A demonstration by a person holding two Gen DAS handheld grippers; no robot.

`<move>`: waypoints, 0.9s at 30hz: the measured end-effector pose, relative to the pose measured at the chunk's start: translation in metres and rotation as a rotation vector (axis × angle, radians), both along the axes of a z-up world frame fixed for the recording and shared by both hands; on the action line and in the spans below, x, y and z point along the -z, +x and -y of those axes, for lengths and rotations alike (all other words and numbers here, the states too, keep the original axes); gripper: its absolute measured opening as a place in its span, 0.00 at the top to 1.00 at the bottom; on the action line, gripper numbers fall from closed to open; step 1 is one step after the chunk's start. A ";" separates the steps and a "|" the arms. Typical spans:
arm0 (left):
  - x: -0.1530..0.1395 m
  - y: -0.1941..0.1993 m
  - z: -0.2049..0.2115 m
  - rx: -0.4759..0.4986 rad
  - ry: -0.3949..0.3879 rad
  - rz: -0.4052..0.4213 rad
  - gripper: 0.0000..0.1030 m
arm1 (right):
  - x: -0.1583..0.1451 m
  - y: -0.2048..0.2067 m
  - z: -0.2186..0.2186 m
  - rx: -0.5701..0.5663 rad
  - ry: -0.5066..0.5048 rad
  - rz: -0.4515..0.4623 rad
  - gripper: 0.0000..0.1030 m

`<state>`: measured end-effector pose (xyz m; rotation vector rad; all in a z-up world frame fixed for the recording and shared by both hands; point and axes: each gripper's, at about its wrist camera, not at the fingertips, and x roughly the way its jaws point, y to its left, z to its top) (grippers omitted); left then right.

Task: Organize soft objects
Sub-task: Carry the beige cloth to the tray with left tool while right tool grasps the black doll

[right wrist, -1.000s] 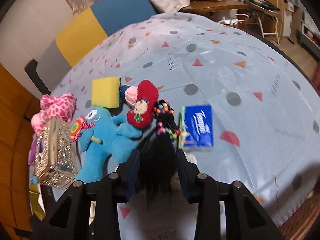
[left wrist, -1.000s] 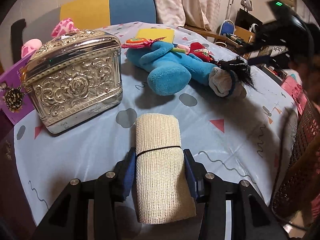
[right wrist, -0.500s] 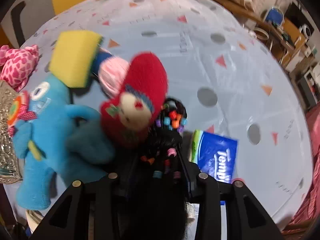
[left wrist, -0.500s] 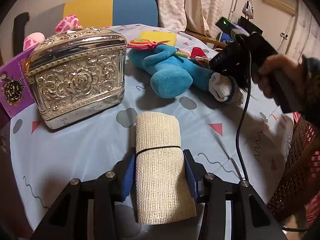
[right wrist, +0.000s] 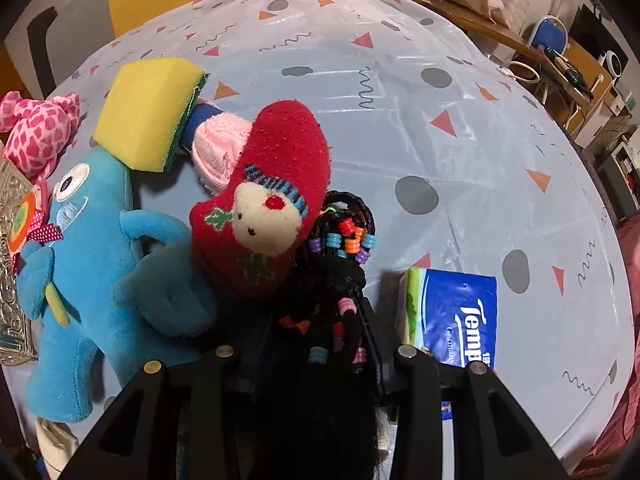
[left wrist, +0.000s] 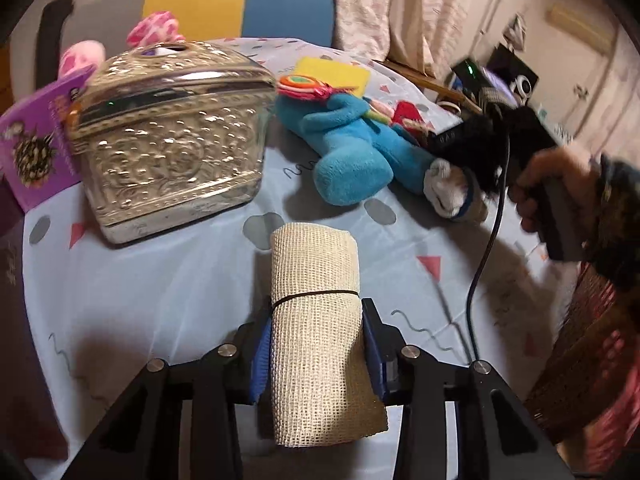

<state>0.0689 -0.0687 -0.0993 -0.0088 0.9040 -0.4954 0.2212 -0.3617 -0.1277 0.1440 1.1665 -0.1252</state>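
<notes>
My left gripper (left wrist: 316, 340) is shut on a rolled beige mesh cloth (left wrist: 316, 320) bound by a black band, held just above the tablecloth. My right gripper (right wrist: 320, 336) is shut on a black hair wig with coloured beads (right wrist: 340, 280), beside a red sock (right wrist: 264, 200) and a blue plush toy (right wrist: 92, 264). A yellow sponge (right wrist: 148, 108) and a pink sock (right wrist: 216, 144) lie behind them. In the left wrist view the right gripper (left wrist: 480, 148) sits by the blue plush (left wrist: 352, 152) and a white sock (left wrist: 448, 192).
An ornate silver box (left wrist: 172, 140) stands at the left with a purple book (left wrist: 36, 144) beside it. A pink spotted plush (right wrist: 36, 136) lies at the far left. A blue tissue pack (right wrist: 456, 312) lies right of the wig. A wicker basket (left wrist: 588, 360) stands off the table's right edge.
My right gripper has come down with the wig close to the red sock and blue plush. My left gripper with the cloth roll has shifted only slightly.
</notes>
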 end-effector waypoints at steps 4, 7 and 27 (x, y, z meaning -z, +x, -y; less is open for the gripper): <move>-0.028 -0.014 -0.008 0.005 -0.038 0.056 0.61 | 0.000 -0.001 -0.001 -0.004 -0.004 0.007 0.62; -0.054 -0.023 -0.021 -0.019 -0.077 0.082 0.61 | 0.000 -0.001 -0.010 -0.017 -0.025 0.014 0.62; -0.081 0.028 -0.298 -0.734 -0.162 -0.034 0.61 | -0.007 -0.009 -0.026 -0.052 -0.093 0.026 0.63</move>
